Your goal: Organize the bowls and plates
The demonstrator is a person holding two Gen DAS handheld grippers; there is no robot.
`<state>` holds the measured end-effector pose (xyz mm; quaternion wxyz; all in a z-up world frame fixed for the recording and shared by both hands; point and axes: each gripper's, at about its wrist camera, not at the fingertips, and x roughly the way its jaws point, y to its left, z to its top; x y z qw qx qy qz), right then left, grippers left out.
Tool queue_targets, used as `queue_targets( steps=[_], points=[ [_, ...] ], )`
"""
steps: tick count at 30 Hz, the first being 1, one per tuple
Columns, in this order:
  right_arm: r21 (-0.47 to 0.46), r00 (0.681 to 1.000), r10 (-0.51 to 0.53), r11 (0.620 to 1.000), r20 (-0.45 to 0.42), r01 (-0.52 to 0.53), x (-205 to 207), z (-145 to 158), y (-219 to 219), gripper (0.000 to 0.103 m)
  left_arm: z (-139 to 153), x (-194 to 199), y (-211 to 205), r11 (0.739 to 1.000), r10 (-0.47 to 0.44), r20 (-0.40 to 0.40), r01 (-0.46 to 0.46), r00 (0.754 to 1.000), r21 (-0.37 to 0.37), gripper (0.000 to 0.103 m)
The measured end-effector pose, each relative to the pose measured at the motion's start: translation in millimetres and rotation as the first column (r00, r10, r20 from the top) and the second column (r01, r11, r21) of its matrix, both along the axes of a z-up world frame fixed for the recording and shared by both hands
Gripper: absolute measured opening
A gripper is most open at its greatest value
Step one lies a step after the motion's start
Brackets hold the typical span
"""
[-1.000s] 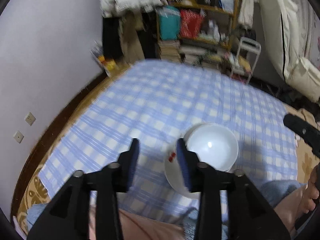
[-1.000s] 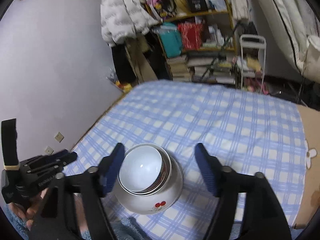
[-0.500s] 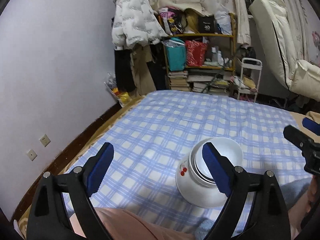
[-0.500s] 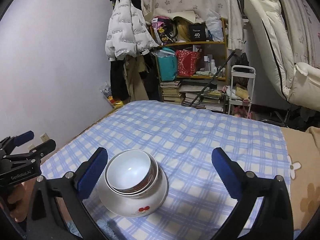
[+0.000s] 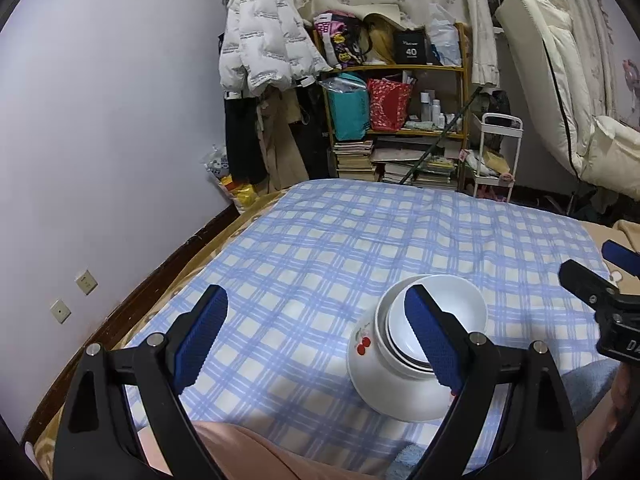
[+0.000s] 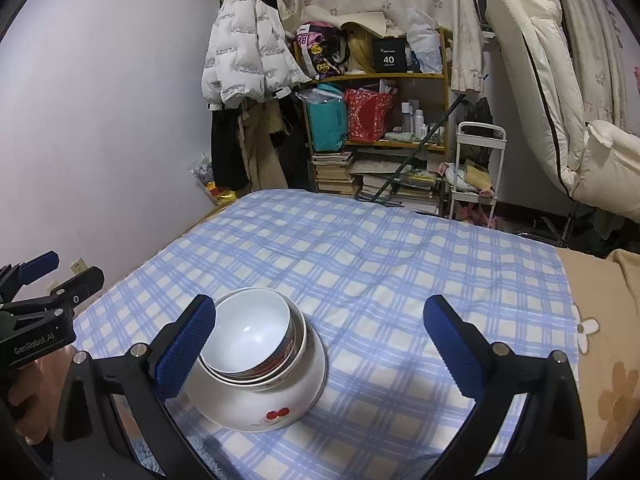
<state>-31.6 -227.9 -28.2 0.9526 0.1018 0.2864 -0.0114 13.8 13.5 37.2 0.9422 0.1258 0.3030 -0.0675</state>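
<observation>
A large white bowl with a cherry print point(image 5: 384, 384) stands on the blue checked cloth point(image 5: 360, 240), with smaller white bowls point(image 5: 448, 304) nested in it. In the left wrist view my left gripper point(image 5: 316, 336) is open and holds nothing; its right finger crosses in front of the stack, and I cannot tell whether it touches it. In the right wrist view the same large bowl point(image 6: 256, 404) and the nested bowls point(image 6: 252, 328) sit just beside the left finger of my right gripper point(image 6: 318, 348), which is wide open and empty. Each gripper shows at the edge of the other's view: the right gripper point(image 5: 596, 264), the left gripper point(image 6: 66, 270).
The cloth covers a bed beside the wall point(image 5: 100, 140) on the left. Beyond its far edge stand a cluttered shelf with books point(image 5: 400, 120), a hanging white jacket point(image 5: 264, 48), a small white cart point(image 5: 496, 152) and a cream padded chair point(image 6: 552, 100). A flowered beige blanket point(image 6: 600, 320) lies to the right.
Both grippers have opened wider. Both views have tipped up, so more of the room shows. The bowl stack has stayed in place on the cloth.
</observation>
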Motion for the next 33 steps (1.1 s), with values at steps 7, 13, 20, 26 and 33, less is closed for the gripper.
queue_targets(
  steps=[7,13,20,26,33],
  points=[
    [-0.011,1.0,-0.007,1.0,-0.002,0.007,1,-1,0,0.103,-1,-4,-8,0.999,-0.029,0.006,0.029,1.0,0.012,0.089],
    [-0.013,1.0,-0.012,1.0,0.002,0.012,0,1,-2,0.103,1,-8,-11,0.999,-0.02,0.026,0.019,0.999,0.028,0.089],
    [-0.018,1.0,-0.014,1.0,0.005,0.014,-1,3,-5,0.103,4,-8,-9,1.0,-0.001,0.032,0.001,0.999,0.027,0.089],
    [-0.02,1.0,-0.016,1.0,0.006,0.016,-1,4,-7,0.103,5,-9,-7,1.0,0.007,0.041,-0.008,0.999,0.025,0.089],
    [-0.018,1.0,-0.016,1.0,0.007,0.016,-2,5,-9,0.103,9,-13,-8,1.0,0.008,0.063,-0.01,0.998,0.026,0.089]
  ],
)
